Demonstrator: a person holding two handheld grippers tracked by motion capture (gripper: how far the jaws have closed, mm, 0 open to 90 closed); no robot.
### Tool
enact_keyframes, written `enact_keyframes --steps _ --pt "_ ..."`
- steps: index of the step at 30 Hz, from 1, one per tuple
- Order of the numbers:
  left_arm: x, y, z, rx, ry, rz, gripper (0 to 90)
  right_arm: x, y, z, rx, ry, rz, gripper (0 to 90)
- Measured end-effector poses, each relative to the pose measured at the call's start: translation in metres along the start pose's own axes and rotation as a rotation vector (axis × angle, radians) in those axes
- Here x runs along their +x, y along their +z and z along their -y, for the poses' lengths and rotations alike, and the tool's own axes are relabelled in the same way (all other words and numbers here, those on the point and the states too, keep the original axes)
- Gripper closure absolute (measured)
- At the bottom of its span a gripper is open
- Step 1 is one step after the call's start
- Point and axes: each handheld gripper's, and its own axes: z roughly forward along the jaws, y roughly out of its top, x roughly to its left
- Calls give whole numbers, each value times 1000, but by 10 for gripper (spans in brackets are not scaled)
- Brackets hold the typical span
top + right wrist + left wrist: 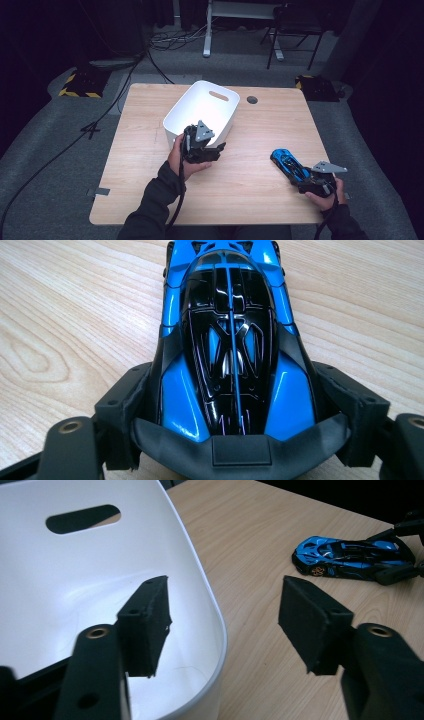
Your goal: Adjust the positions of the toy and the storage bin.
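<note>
Right now I see the light wooden table point(250, 150) mostly bare: open room in the middle between my two hands and along the near edge. White plastic bin with a slot handle point(202, 112) sits at the far centre-left, its near rim toward me.

Left gripper point(207, 150) hovers at that near rim. In the left gripper view its fingers point(145, 625) are spread wide with nothing between them; one is over the bin's inside point(75, 580), the other over bare table point(260, 645), so the rim runs between them. I can't tell whether either one touches the bin.

Blue and black toy sports car point(290, 164) lies on the table at the right, well clear of the bin and near the right edge. Right gripper point(306, 181) is at its tail. In the right gripper view the car point(230, 340) points away from me, and the fingers point(122, 415) sit on both flanks of the rear, closed against the bodywork. The rear wing spans across the bottom of that view. The car's nose is cut off at the top of that view, and its wheels are hidden under the body.
</note>
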Motion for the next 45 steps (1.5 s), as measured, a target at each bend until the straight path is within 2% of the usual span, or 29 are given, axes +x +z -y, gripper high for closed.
enact_keyframes --steps 2,3,4,6,7,10,11,12,13,16,17,20,24,26,27,28,30,34,35,37,39,42,45 --pt "0 6 -1 32 -19 -1 445 0 0 0 1 -3 0 243" --pt "1 7 -1 36 -17 -4 475 0 0 0 1 -3 0 243" --pt "1 10 -1 54 -17 10 496 0 0 0 1 -3 0 243" --pt "1 11 -1 50 -20 8 552 0 0 0 1 -4 -1 243" --pt "1 13 -1 66 -16 20 605 0 0 0 1 -2 -1 243" --pt "-1 15 -1 70 4 -10 674 0 0 0 2 -2 -1 243" --pt "-1 15 -1 72 3 1 716 0 0 0 2 -2 -1 243" --pt "-2 15 0 70 -8 31 757 0 0 0 2 -2 -2 243" --pt "-1 15 0 63 1 40 783 0 0 0 2 -3 -2 243" --pt "-6 15 0 66 29 48 785 0 0 0 2 -3 -3 243" --pt "-7 16 0 69 39 81 784 0 0 0 2 -2 -3 243" --pt "-12 15 0 67 81 116 790 0 0 0 1 -3 -3 243" --pt "-16 11 3 63 148 220 809 0 0 0 2 -3 -4 243" --pt "-17 8 4 63 170 242 826 0 0 0 2 -3 -4 243" --pt "-16 7 5 62 168 249 834 0 0 0 1 -3 -4 243" --pt "-15 5 7 55 151 250 821 0 0 0 2 -3 -4 243" --pt "-10 2 9 63 146 237 785 0 -1 0 3 -1 -4 243" --pt "1 -7 15 28 62 208 573 0 -1 0 3 -2 -4 243" --pt "3 -10 16 25 53 198 547 0 -1 0 3 -1 -4 243" --pt "6 -14 17 3 24 178 506 0 -1 0 3 -1 -4 243" --pt "12 -21 19 -44 -2 178 479 0 -1 0 3 -1 -4 243" --pt "17 -26 22 -39 -11 138 427 0 -1 0 3 -1 -4 243" --pt "22 -30 25 -59 -20 107 447 0 -1 0 3 -2 -4 243"
